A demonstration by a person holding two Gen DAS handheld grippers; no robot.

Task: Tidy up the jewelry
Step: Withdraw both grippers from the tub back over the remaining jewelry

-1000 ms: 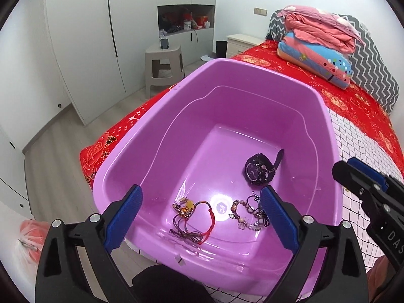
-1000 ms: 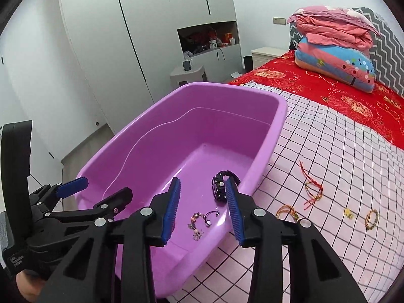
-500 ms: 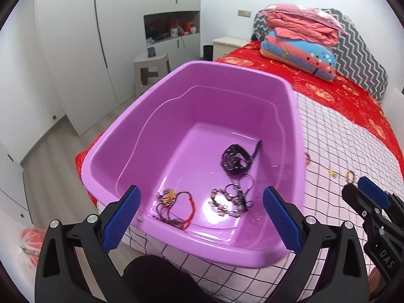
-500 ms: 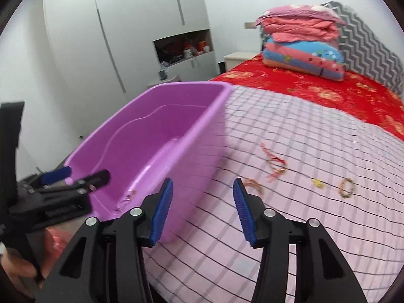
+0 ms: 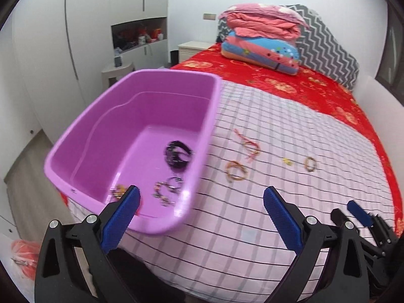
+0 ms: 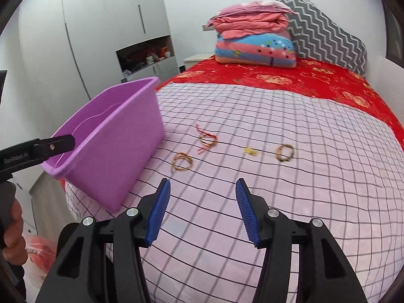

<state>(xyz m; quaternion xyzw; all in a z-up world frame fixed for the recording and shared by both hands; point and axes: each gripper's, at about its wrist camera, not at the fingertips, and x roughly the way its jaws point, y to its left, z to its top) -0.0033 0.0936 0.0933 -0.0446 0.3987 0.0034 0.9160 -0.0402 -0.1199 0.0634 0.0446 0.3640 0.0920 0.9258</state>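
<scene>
While the right gripper [image 6: 203,210] hangs over the checked bedspread [image 6: 290,192] with its jaws opening and nothing between them, the loose jewelry lies ahead of its fingertips in a rough row running across its line of sight. Nearest, just ahead and a touch left of the gap, is a gold bangle [image 6: 182,161]; beyond that sits a red-cord bracelet [image 6: 207,139], then a small gold charm [image 6: 250,151] and a beaded bracelet [image 6: 285,152] off to the right. The left gripper [image 5: 199,214] is spread wide and empty too — it hovers near the corner of the purple tub [image 5: 83,136], which already holds a dark watch [image 5: 176,155] and some beaded pieces [image 5: 166,189]. From that gripper the bangle lies ahead and slightly right, but farther off, so the right hand looks the better placed for the next pick. The bangle lies flat as a ring, so I judge a straight reach forward and down, jaws straddling one side of its rim, would serve.
</scene>
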